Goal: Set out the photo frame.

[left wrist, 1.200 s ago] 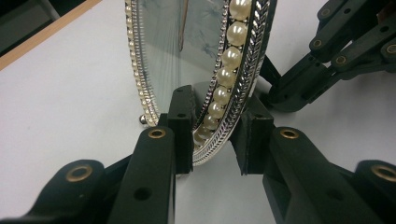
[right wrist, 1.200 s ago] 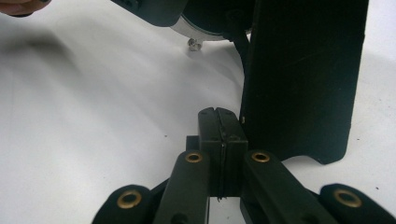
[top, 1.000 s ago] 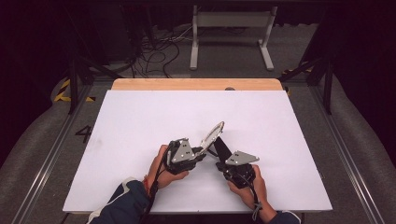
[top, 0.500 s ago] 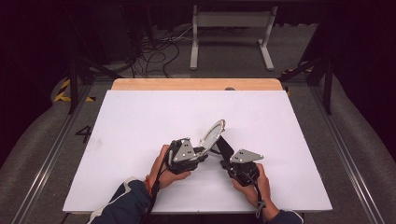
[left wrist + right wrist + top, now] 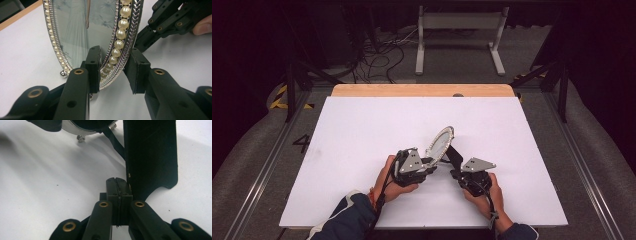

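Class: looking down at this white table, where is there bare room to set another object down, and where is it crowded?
Free: the white table beyond the oval picture frame up to the wooden edge, plus both side margins. Crowded: near centre, where the left gripper, right gripper and frame meet.

A white table point(image 5: 362, 135) with a wooden far edge point(image 5: 422, 90); beyond it, cables point(image 5: 379, 55) and a metal stand point(image 5: 459, 30).

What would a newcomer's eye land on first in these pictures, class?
The oval pearl-rimmed picture frame, propped tilted near the white table centre. The left gripper straddles its rim, jaws just opening, one pad off. Beside it, the right gripper stands shut against the frame's black back stand.
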Action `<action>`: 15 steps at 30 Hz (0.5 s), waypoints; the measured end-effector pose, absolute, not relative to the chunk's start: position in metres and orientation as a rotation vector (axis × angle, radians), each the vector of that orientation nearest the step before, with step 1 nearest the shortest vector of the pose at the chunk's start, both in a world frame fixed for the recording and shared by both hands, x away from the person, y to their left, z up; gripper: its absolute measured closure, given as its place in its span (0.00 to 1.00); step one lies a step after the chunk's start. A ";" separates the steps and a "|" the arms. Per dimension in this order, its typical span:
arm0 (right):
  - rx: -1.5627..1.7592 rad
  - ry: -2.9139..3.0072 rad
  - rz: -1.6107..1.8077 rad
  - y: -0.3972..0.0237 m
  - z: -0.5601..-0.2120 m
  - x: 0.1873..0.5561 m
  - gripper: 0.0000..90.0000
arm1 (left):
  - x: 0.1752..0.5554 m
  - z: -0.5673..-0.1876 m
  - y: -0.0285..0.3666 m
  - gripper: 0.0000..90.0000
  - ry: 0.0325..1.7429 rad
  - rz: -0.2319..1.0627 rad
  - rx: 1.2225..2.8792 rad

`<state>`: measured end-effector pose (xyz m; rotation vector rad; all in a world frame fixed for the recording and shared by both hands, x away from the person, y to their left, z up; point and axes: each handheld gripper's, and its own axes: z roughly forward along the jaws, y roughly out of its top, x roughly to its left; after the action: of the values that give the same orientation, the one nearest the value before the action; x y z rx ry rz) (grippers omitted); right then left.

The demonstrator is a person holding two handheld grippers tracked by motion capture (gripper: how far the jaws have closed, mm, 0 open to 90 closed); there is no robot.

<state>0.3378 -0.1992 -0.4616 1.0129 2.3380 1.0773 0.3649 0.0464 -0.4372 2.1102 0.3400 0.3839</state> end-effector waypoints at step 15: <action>1.061 2.321 1.059 -0.205 -0.461 0.344 1.00 | 0.366 -0.436 0.047 0.72 0.330 0.372 2.114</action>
<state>0.3438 -0.2048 -0.4614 1.0606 2.3207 1.0587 0.3659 0.0468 -0.4359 2.1140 0.3303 0.3721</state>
